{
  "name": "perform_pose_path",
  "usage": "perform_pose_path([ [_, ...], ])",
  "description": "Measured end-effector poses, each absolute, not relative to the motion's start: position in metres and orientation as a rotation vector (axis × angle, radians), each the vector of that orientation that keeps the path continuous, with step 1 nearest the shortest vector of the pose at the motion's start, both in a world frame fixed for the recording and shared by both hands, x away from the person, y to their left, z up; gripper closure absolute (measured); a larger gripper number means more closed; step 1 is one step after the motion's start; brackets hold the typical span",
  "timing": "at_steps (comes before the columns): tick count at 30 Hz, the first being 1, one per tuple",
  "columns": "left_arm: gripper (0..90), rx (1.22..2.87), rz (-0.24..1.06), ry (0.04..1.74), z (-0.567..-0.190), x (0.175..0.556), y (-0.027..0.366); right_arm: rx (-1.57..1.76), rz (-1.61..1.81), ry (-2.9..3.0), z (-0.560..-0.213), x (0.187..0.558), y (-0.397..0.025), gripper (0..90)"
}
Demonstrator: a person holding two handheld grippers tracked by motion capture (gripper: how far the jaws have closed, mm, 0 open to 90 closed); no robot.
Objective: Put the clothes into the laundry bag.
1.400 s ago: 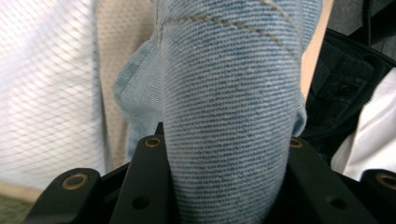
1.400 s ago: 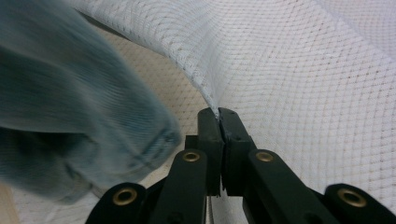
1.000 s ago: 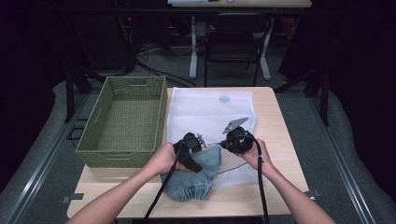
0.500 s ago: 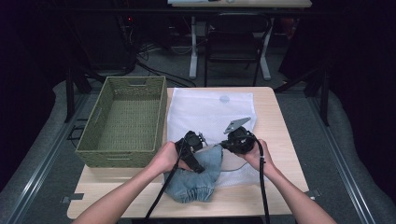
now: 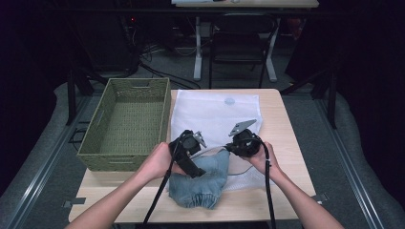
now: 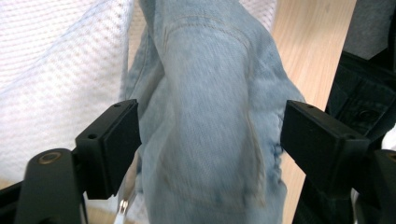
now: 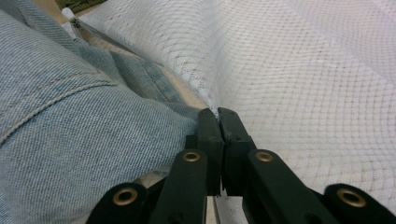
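A bundled piece of light blue denim, perhaps jeans, lies on the near part of the worktop, its gathered waistband end toward the person and its far end pushed into the open edge of a white mesh bag. The denim's long axis runs from the person's side of the worktop toward the far side, tilted a little to the right. The mesh bag lies flat beyond the denim and reaches toward the far edge; a small round mark sits near the bag's far end.

The left tool has its jaws spread wide on either side of a fold of the denim, not squeezing it; the cloth stands between them with seams and pocket stitching visible. In the high view the left tool hovers over the denim's left side, held by the left hand. The right tool has its jaws pressed together on the rim of the mesh bag, just beside the denim's right side. In the high view the right tool is held by the right hand.

Left of the denim and bag stands an olive woven basket, touching the bag's left edge. The worktop is pale wood. Beyond it the room is dark, with grey floor, cables and another table's legs.
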State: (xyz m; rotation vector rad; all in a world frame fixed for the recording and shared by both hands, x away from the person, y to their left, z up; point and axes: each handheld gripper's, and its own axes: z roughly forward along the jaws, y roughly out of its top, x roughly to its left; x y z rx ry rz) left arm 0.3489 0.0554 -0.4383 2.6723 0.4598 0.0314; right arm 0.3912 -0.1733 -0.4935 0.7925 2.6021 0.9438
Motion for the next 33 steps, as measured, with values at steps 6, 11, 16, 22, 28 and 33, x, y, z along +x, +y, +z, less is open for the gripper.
perform_pose_path([
  [6, 24.6, 2.699, -0.011, 0.506, -0.457, 0.348, 0.066, 0.793, 0.942, 2.601, -0.494, 0.392, -0.172, 88.8],
  [11, 28.9, 2.691, -0.034, 0.553, -0.483, 0.354, 0.068, 0.800, 0.940, 2.607, -0.494, 0.391, -0.171, 88.8],
  [16, 50.6, 2.630, -0.095, 0.632, -0.512, 0.361, 0.072, 0.809, 0.929, 2.604, -0.494, 0.391, -0.171, 88.8],
  [22, 67.7, 2.510, -0.143, 0.693, -0.518, 0.358, 0.081, 0.803, 0.929, 2.607, -0.493, 0.390, -0.170, 88.8],
  [28, 70.0, 2.431, -0.144, 0.762, -0.497, 0.358, 0.090, 0.812, 0.961, 2.578, -0.481, 0.385, -0.169, 88.9],
  [33, 70.2, 2.429, -0.132, 0.848, -0.490, 0.363, 0.090, 0.835, 1.035, 2.547, -0.468, 0.384, -0.169, 88.9],
])
